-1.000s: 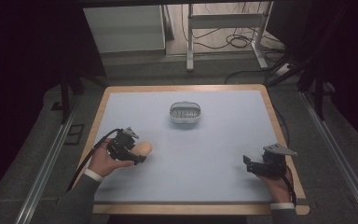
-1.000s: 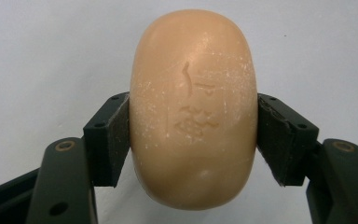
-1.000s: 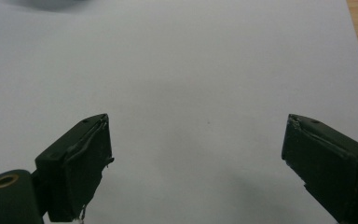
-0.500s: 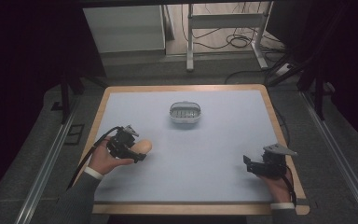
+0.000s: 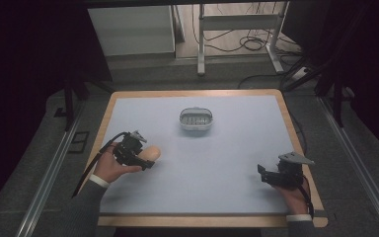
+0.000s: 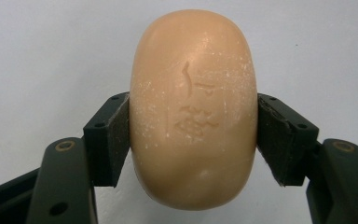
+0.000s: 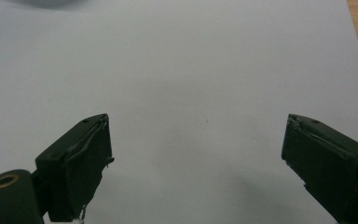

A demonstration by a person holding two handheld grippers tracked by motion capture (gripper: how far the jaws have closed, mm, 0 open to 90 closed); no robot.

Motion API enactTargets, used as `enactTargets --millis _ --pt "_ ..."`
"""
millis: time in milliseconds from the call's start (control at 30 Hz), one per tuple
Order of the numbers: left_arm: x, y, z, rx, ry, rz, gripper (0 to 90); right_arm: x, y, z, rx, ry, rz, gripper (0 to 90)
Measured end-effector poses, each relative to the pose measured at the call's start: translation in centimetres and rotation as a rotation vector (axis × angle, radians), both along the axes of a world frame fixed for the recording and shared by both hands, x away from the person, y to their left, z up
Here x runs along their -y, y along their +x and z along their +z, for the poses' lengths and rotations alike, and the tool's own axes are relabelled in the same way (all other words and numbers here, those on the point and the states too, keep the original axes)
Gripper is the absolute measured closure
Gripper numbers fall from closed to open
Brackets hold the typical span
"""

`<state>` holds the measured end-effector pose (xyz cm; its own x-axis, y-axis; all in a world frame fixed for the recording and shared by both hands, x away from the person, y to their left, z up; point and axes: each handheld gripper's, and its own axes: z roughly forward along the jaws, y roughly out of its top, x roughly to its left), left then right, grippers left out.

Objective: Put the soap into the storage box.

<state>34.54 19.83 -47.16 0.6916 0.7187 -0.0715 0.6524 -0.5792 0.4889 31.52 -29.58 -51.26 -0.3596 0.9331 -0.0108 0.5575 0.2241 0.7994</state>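
Soap [image 6: 193,109] sits clamped between left gripper [image 6: 193,135] jaws.

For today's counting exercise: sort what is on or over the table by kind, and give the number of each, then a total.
Soap bar, peach-coloured, clamped in the left gripper: 1
Small grey oval dish with a slatted inside, at the far middle of the table: 1
Hand-held grippers, the left one and the open right gripper: 2
Total: 4

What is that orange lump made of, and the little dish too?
The lump looks like a bar of soap: matte, waxy, peach, with a stamped mark and pale scuffs. The left gripper squeezes it. The dish seems to be pale plastic with a ribbed inside, though it is too small to be sure.
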Motion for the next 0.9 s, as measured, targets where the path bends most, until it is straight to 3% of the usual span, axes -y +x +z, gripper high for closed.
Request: enactTargets --millis 900 --pt "0.2 1.5 0.5 0.008 0.008 0.006 32.9 0.2 0.0 0.0 -0.002 0.0 -0.004 8.1"
